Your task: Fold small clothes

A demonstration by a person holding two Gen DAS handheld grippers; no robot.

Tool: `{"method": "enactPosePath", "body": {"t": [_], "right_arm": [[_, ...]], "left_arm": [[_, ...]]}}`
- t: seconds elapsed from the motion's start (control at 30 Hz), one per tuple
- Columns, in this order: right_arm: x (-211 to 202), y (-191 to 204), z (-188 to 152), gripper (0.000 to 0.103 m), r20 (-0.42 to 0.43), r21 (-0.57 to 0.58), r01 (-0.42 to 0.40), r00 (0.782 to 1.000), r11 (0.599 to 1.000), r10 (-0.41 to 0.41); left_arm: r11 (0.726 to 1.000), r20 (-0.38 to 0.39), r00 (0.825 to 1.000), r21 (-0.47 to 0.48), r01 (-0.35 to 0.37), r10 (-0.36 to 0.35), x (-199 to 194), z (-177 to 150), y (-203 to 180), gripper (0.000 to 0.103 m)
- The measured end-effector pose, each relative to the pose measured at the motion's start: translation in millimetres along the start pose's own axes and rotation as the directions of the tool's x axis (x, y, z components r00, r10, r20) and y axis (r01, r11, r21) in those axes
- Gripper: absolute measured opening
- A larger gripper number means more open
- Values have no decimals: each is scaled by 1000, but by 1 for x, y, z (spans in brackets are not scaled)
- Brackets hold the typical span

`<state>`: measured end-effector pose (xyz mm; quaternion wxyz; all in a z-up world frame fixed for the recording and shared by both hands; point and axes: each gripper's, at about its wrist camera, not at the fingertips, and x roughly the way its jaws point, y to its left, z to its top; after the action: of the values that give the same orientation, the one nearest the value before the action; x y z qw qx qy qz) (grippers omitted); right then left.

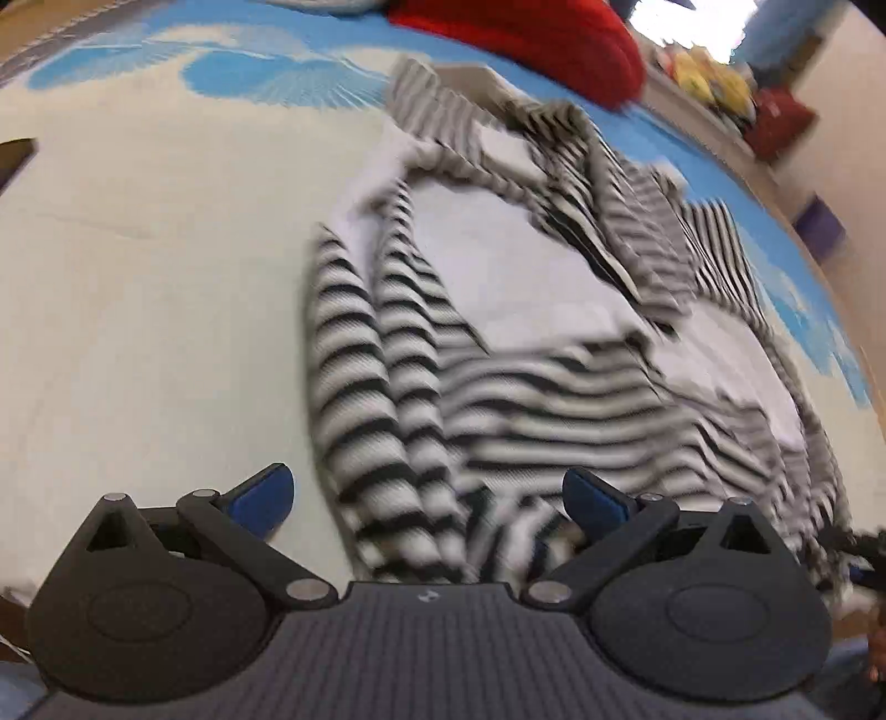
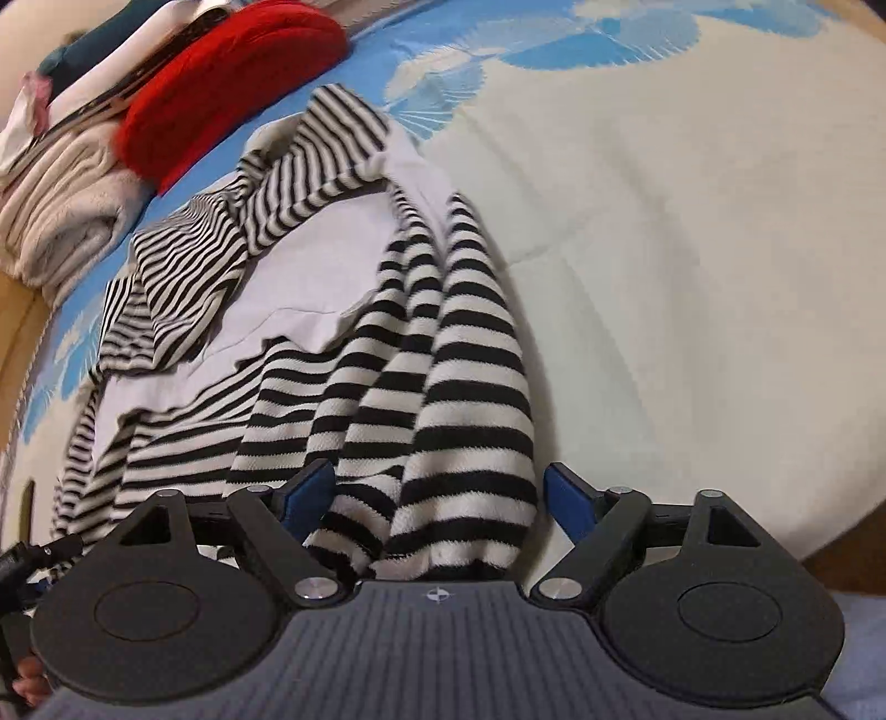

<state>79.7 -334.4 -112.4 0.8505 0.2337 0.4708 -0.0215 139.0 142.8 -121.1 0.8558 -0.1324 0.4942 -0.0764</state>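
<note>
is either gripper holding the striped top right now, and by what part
Nothing is held. The left gripper and right gripper are both open above the striped top, pads clear of the cloth.

Each camera sits just behind its own jaws and looks down along them, close to the bed [image 1: 138, 266]. The left view sees the striped top [image 1: 387, 387] ahead, between and past its jaws. The right view sees that same top [image 2: 432, 399] between its jaws. Both also share the red cushion [image 1: 531, 39] far beyond.
</note>
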Motion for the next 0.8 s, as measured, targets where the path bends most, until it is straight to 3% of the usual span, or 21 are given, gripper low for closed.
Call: {"method": "enactPosePath", "body": {"t": [0.03,0.07,0.1,0.13,0.2,0.3,0.43,0.67,0.8], "right_arm": [[2,3,-1,84,-17,-35,-11,1000,999,10],[1,7,-4,69,-24,-70,-23,999,997,22],[-1,11,-6,35,-31,-99,-45,999,994,42],[-2,13,-9,21,-42,-107,-54,998,993,49],[-7,13,-7,13,-49,-99,-69,997,993,64],[-26,6,-6,10,-23,-33,-97,995,995,96],[-72,2,-12,10,33,13,-184,982,983,184],[-156,-8,-62,10,39,29,-242,970,970,240],[-192,-26,-87,10,28,87,-262,965,961,260]], "left_arm": [[999,-25,999,7,42,-42,-2,-2,-3,100],[997,-34,996,12,80,-79,-5,-5,-7,75],[995,-40,995,25,95,-94,-8,-6,-10,37],[995,-52,994,31,96,-94,-10,-7,-12,27],[995,-51,994,-10,94,-95,-18,-8,-8,24],[996,-8,996,-12,91,-92,-44,-11,-6,23],[989,40,988,-1,146,-146,-91,-24,-7,23],[977,40,978,64,202,-205,-170,-86,-15,23],[973,18,975,65,222,-223,-192,-109,-15,23]]}}
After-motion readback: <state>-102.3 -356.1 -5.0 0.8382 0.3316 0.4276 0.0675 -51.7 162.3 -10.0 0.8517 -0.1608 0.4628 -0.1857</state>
